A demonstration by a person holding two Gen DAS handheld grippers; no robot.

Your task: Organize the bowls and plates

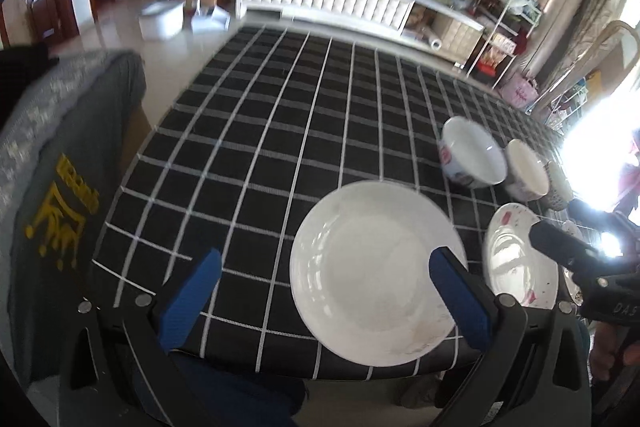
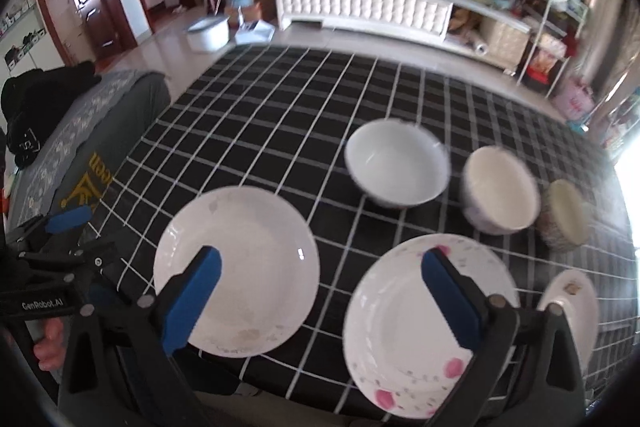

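Blue-padded left gripper (image 1: 325,289) hovers wide open over the near table edge, holding nothing; plain white plate (image 1: 378,273) sits between its fingers. Right gripper (image 2: 322,289) likewise spread open and empty, above the gap between the plain plate and the pink-flowered plate (image 2: 404,339). Small plate (image 2: 572,307) near right. Far row: white bowl (image 2: 396,161), cream bowl (image 2: 500,189), patterned bowl (image 2: 566,215). All rest on the checked tablecloth (image 2: 280,123).
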